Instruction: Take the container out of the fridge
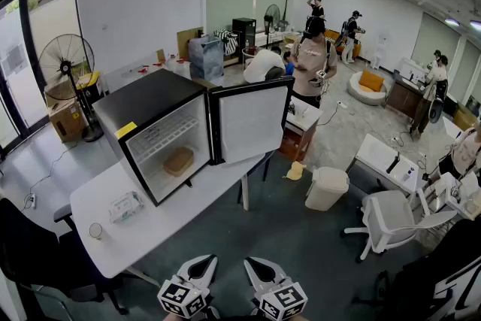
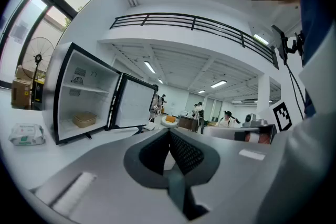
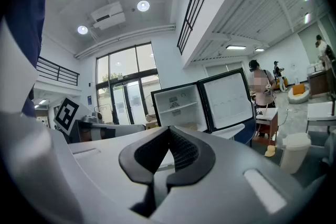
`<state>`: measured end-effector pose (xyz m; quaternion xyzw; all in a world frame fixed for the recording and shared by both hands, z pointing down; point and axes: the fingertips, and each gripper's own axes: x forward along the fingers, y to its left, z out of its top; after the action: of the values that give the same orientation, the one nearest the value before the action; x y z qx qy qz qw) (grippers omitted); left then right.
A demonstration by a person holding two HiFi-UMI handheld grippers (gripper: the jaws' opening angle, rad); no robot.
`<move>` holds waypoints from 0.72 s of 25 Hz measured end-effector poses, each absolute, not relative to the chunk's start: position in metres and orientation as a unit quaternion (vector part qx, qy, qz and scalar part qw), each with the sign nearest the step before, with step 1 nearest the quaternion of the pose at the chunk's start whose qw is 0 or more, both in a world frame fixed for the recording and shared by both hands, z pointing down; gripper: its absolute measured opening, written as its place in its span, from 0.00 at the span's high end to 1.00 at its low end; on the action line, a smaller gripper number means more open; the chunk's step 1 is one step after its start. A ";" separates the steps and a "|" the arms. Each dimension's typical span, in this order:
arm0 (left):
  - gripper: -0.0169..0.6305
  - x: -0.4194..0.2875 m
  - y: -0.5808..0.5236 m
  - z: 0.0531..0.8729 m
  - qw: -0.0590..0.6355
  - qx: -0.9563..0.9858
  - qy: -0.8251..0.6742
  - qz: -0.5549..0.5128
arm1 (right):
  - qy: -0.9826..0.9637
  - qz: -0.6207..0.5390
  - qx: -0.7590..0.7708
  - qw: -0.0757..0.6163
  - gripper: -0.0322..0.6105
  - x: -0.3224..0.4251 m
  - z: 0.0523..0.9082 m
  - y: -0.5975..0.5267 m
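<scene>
Holding the container (image 1: 179,160), the yellow-labelled fridge (image 1: 143,103) stands open; left tongs (image 2: 169,132), right tongs (image 3: 169,130) closed.

fridge (image 1: 146,98) front open, door (image 1: 252,120) swung right, 1 shelf (image 1: 165,135) above container (image 1: 179,160), wipes pack (image 1: 125,207) on table (image 1: 188,218)

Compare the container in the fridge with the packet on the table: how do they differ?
The container is tan; the packet is white with greenish print. The container sits inside the open fridge, under its shelf; the packet lies outside on the white table. Both are small and lie flat.
</scene>
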<state>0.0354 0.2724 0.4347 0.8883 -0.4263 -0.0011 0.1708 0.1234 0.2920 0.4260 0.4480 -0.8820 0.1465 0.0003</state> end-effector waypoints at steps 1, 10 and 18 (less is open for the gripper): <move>0.97 0.033 0.275 0.435 0.172 0.887 -0.428 -0.002 | -0.882 0.148 0.448 0.003 0.94 0.122 0.426 0.295; 0.97 0.016 0.263 0.396 0.109 0.894 -0.434 -0.022 | -0.887 0.100 0.451 -0.007 0.94 0.108 0.397 0.282; 0.97 -0.011 0.264 0.387 0.108 0.899 -0.425 -0.022 | -0.882 0.089 0.463 0.009 0.94 0.077 0.385 0.282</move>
<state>-0.0113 0.2635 0.3865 0.8986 -0.4246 -0.0223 0.1083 0.0770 0.2815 0.3855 0.4628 -0.8819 0.0888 0.0094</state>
